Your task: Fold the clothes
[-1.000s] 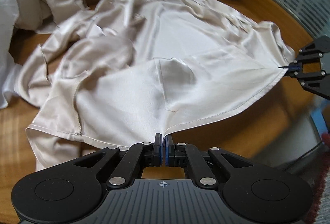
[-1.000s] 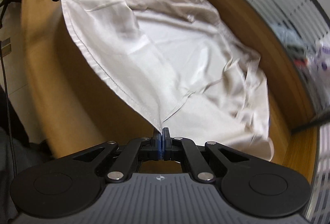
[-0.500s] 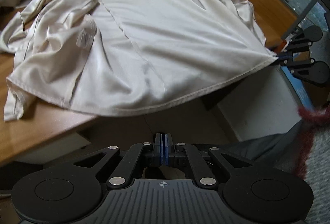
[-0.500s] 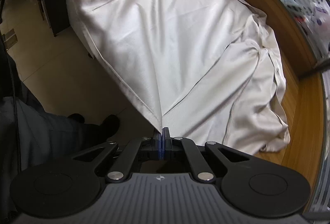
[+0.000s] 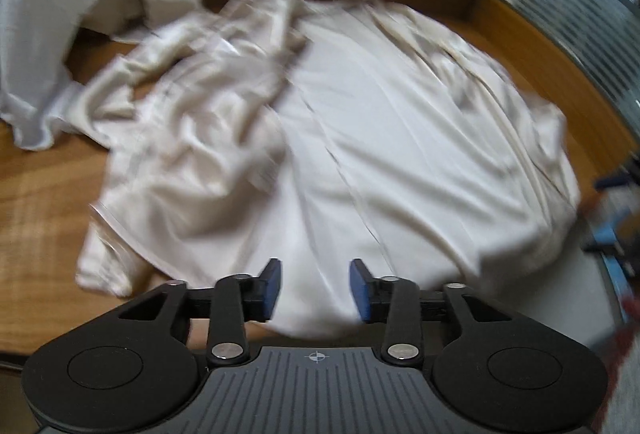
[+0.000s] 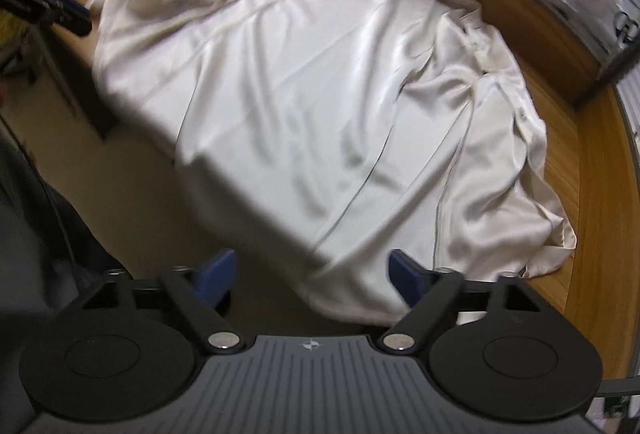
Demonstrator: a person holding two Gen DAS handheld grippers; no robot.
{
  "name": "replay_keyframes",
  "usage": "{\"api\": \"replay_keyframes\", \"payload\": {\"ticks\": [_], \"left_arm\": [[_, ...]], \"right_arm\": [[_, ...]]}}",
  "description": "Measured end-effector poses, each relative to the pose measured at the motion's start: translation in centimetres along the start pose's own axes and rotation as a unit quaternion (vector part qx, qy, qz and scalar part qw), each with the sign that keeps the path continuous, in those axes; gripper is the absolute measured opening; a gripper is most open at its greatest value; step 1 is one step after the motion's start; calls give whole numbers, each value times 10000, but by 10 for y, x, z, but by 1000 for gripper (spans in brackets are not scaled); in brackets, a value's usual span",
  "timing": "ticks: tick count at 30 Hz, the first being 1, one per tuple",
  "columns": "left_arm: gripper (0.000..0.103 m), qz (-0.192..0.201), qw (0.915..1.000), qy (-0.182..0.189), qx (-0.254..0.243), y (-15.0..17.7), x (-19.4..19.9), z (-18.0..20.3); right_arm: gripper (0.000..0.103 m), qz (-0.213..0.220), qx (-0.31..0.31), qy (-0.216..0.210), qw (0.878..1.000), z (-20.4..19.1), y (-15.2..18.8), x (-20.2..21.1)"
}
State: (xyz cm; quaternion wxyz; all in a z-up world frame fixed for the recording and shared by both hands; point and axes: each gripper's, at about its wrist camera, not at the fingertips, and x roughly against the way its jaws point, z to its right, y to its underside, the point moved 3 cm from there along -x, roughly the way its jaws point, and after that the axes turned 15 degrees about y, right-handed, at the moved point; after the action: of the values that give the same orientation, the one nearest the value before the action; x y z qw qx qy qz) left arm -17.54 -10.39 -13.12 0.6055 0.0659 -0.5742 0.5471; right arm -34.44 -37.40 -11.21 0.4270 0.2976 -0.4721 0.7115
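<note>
Left wrist view: cream satin garment (image 5: 392, 138) spread across wooden table (image 5: 36, 190), body panel fairly smooth, lower hem draped over near edge, bunched sleeve and folds toward left edge, more pale cloth (image 5: 44, 6) heaped at far-left corner. Left gripper (image 5: 315, 288) with jaws wide apart, blue pads either side of hanging hem, nothing pinched. Right wrist view: right gripper (image 6: 311, 276) likewise spread wide and empty, just off near edge, hem hanging in front of it; crumpled sleeve (image 6: 516, 170) lying toward right edge. Judged stage: laid flat for folding, both claws free. Best handled by smoothing or tucking in both rumpled sleeves before any crease, gripping only 1 layer at seams, keeping slippery fabric from sliding off near edge, moving both corners together and evenly
</note>
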Motion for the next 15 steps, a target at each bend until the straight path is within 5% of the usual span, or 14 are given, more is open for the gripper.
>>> {"api": "replay_keyframes", "payload": {"ticks": [9, 15], "left_arm": [[50, 285, 9985, -448, -139, -67, 0, -66], [51, 83, 9980, -74, -615, -93, -14, -116]], "right_arm": [[102, -108, -1065, 65, 9942, -1, -48, -7], [102, -222, -1714, 472, 9838, -30, -79, -9]]}}
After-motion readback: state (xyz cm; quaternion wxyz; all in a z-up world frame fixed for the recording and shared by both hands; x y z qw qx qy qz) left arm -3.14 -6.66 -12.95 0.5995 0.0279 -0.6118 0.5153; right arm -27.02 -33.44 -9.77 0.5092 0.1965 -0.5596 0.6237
